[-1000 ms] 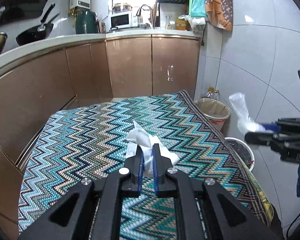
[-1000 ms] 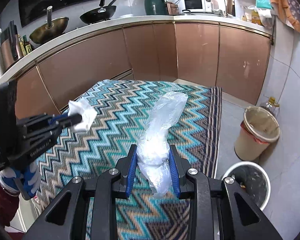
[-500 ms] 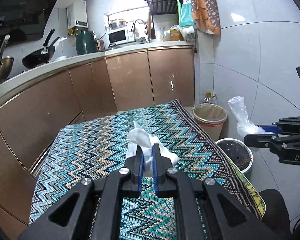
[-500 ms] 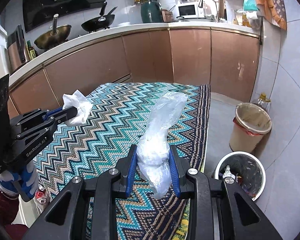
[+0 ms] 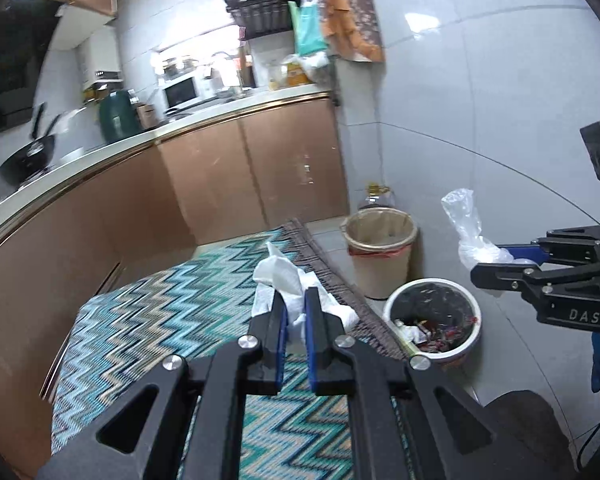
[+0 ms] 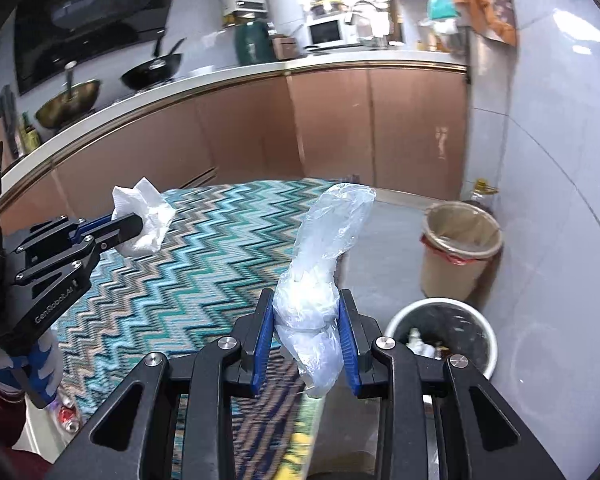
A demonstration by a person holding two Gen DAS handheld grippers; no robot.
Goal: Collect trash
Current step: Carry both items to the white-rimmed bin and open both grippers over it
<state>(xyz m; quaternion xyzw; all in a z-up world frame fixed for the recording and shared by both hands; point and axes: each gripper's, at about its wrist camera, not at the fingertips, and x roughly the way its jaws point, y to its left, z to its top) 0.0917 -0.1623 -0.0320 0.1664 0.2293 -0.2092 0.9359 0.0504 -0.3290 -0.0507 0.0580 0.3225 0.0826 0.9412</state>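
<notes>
My left gripper is shut on a crumpled white tissue, held in the air above the zigzag cloth. My right gripper is shut on a knotted clear plastic bag, whose loose end sticks up. Each gripper shows in the other view: the right gripper with the plastic bag at the right, the left gripper with the tissue at the left. A white round bin holding trash stands on the floor beside the cloth, just right of the left gripper. The same white bin lies below and right of the right gripper.
A tan lined bin stands behind the white one against the tiled wall, with a bottle behind it. Copper cabinets curve round the far side under a countertop with pans and a microwave. A blue-gloved hand holds the left gripper.
Both grippers have swung to the right with their loads still gripped. The two bins now sit closer and more central in both views, and the cloth has slid leftwards.
</notes>
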